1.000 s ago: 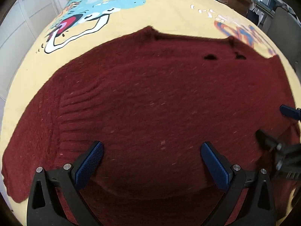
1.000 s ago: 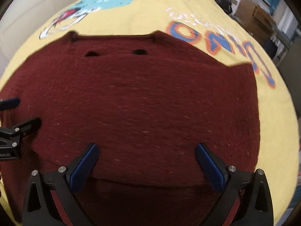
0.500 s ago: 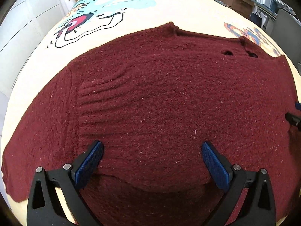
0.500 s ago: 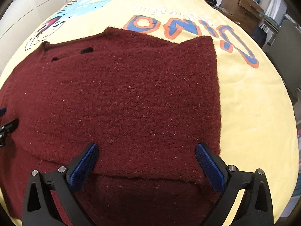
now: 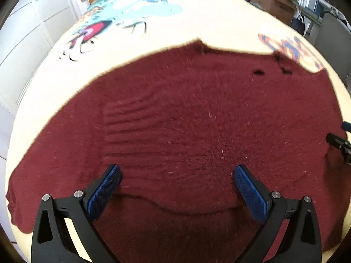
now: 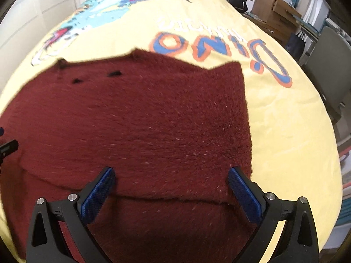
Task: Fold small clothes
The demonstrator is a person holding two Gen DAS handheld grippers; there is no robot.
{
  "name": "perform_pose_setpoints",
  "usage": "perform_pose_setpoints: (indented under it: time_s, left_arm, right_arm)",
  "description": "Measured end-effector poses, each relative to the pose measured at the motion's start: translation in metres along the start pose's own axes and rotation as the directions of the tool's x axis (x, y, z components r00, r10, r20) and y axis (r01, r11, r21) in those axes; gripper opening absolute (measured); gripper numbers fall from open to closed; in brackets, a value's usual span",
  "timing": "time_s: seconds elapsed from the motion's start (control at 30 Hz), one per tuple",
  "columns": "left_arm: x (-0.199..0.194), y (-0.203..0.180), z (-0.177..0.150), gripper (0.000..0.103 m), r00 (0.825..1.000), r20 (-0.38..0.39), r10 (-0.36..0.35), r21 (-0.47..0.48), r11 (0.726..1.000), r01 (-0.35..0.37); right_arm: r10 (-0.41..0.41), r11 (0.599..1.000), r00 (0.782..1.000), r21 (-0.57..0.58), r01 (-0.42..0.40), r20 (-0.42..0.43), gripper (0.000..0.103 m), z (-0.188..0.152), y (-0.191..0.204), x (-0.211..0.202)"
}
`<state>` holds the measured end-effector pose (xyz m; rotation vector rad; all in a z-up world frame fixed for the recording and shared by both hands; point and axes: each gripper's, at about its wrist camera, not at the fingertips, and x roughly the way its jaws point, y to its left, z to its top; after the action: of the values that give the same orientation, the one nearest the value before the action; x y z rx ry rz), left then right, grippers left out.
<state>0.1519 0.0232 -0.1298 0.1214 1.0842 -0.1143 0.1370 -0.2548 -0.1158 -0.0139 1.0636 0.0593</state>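
A dark red knitted sweater (image 5: 197,118) lies spread flat on a bed covered by a yellow blanket (image 6: 285,114) printed with a cartoon dinosaur and the word "DINO"; its near part is doubled over, the folded edge running across just ahead of both grippers. The left gripper (image 5: 175,188) hangs low over the sweater's middle with its blue-padded fingers spread wide and nothing between them. The right gripper (image 6: 171,186), likewise wide apart and empty, sits over the sweater's right half, near the straight right edge.
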Motion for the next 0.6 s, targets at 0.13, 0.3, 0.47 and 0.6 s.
perform_pose_setpoints:
  time_s: [0.13,0.3,0.47,0.6]
  left_arm:
    - [-0.039,0.023,-0.004,0.102,0.997,0.071,0.011,-0.048,0.999,-0.008]
    - [-0.072,0.081,-0.027,0.102,0.996,0.078,0.051,-0.179,0.983,-0.036]
    - [-0.083,0.159,-0.063,0.102,0.989,-0.009,0.146,-0.364,0.921,-0.140]
    - [-0.094,0.224,-0.099,0.102,0.978,-0.068,0.196,-0.516,0.832,-0.203]
  right_arm:
    - [0.008,1.000,0.998,0.003,-0.008,0.067,0.103,0.001,0.004,-0.035]
    - [-0.017,1.000,0.994,-0.019,0.019,0.104,0.103,-0.004,0.018,-0.062]
    - [-0.046,0.998,0.994,-0.036,0.049,0.100,0.103,-0.014,0.028,-0.071]
    - [-0.037,0.999,0.996,-0.035,0.040,0.077,0.103,-0.023,0.028,-0.071]
